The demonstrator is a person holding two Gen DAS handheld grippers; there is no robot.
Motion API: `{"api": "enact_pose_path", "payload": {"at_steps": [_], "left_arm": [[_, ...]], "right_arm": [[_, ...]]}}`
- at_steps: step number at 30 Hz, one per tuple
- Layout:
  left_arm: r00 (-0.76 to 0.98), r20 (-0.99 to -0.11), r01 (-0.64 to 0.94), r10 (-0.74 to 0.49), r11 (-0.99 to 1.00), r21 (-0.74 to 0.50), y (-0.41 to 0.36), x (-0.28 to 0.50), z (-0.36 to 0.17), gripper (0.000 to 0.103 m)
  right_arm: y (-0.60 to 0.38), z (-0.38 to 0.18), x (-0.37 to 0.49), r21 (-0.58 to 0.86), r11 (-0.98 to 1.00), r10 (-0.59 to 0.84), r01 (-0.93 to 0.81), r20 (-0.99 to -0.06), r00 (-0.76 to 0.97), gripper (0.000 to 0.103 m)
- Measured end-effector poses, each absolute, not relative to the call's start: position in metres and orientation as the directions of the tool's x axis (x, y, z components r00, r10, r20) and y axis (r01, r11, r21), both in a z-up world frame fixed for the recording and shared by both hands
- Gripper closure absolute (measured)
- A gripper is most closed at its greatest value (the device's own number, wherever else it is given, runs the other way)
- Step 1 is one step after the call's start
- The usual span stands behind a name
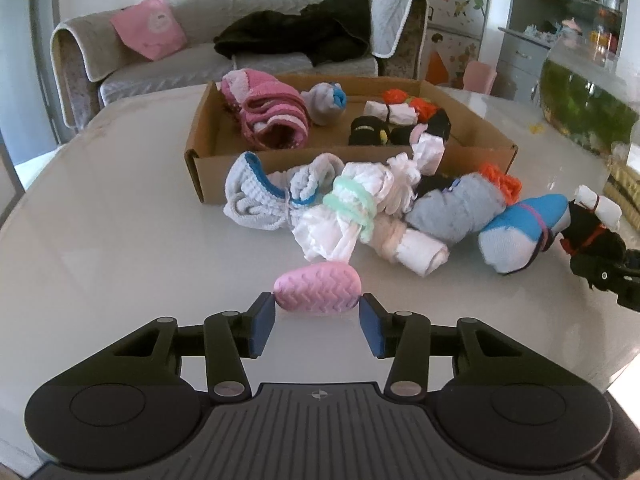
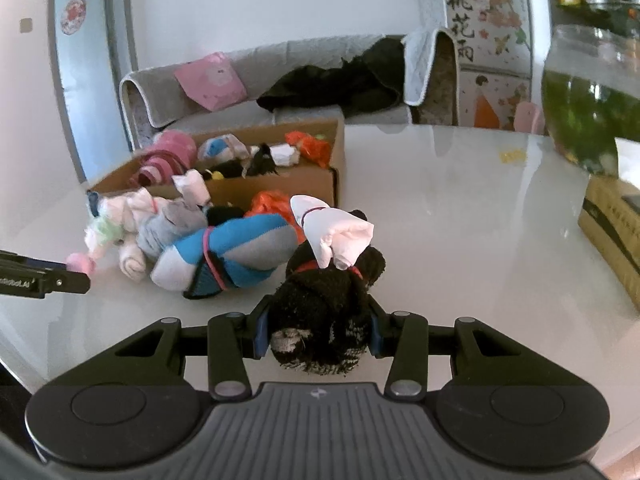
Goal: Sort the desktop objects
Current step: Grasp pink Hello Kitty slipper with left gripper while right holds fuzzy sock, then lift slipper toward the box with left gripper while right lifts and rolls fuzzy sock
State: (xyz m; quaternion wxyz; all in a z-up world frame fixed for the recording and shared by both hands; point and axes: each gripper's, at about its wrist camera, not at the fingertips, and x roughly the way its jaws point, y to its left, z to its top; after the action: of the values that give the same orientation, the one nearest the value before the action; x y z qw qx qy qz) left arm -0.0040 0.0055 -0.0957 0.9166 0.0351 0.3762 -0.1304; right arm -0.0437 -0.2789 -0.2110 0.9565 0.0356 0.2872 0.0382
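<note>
My left gripper (image 1: 318, 312) is shut on a pink ridged oval object (image 1: 318, 293) low over the white table (image 1: 120, 240). My right gripper (image 2: 318, 330) is shut on a black sock bundle (image 2: 324, 308) tied with red string to a white sock (image 2: 340, 232). Several sock bundles lie in a pile: white with green bands (image 1: 352, 208), grey (image 1: 456, 208), blue and white (image 1: 520, 232). A divided cardboard box (image 1: 208, 168) behind the pile holds a pink sock roll (image 1: 268, 116) and several other bundles.
A glass fish tank (image 1: 588, 104) stands at the table's right. A cardboard box (image 2: 612, 224) sits at the right edge in the right wrist view. A grey sofa (image 1: 160, 60) with dark clothing is beyond the table.
</note>
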Motion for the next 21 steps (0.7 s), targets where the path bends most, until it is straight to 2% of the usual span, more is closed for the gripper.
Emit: {"api": "enact_pose_path", "payload": {"at_steps": [4,6,9,12,16,21], "left_arm": [[0.698,-0.681,0.264,-0.222,0.964,-0.045,0.010,-0.011,-0.085,0.051],[0.702,-0.675,0.266,-0.227,0.963,-0.046,0.012,-0.013,-0.081,0.060],[0.705,-0.674,0.263,-0.220,0.964,-0.039,0.015,-0.012,-0.080,0.061],[0.693,-0.687,0.253,-0.220,0.966,-0.054,0.019,-0.008,-0.085,0.062],[0.688,-0.689,0.255,-0.227,0.965,-0.063,0.023,-0.009,-0.088,0.060],[0.668,-0.691,0.294,-0.277,0.951,-0.097,0.021,-0.013,-0.087,0.055]], "right_arm": [[-0.281,-0.206,-0.044,0.091,0.994,0.104,-0.064,-0.539,0.836,0.062],[-0.281,-0.206,-0.043,0.091,0.993,0.108,-0.070,-0.538,0.836,0.062],[-0.278,-0.208,-0.039,0.084,0.994,0.110,-0.076,-0.548,0.830,0.062],[-0.284,-0.212,-0.033,0.137,0.988,0.130,-0.064,-0.557,0.821,0.062],[-0.307,-0.217,-0.027,0.352,0.936,0.205,0.003,-0.551,0.809,0.062],[-0.305,-0.224,-0.029,0.333,0.943,0.188,0.013,-0.564,0.804,0.062]]}}
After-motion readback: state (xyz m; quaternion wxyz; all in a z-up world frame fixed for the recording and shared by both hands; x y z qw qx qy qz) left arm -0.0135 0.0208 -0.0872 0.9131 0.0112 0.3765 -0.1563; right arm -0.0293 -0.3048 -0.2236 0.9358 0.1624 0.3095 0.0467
